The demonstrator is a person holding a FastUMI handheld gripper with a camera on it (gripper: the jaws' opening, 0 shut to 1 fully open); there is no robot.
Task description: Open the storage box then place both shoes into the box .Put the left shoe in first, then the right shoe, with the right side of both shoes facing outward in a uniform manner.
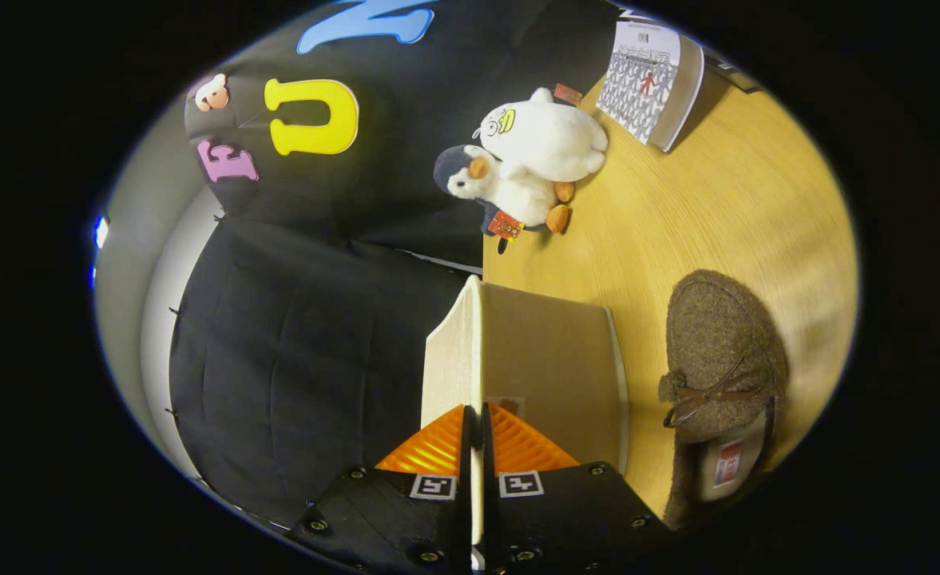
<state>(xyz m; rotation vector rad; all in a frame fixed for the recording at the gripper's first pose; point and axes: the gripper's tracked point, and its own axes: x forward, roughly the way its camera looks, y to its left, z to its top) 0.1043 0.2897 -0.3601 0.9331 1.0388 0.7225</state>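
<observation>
My fingers [474, 435] pinched tight on storage box lid [458, 351] edge, lid swung up off box [553, 367] on table [717, 208]. Opening step underway. Brown slipper [717, 359] just beside box. Next: swing lid fully back, release, fetch left shoe

Your tongs [476, 447] sit at the bottom centre of the frame, built from two dark, matte blocks with a fine woven-looking texture. Small round screws dot each block along its outer edges and near the bottom. Each block carries a square black-and-white marker tag close to the inner edge. Ahead of the tags, two ribbed, wedge-shaped fingers [430, 451] taper forward, pressed nearly together.
</observation>
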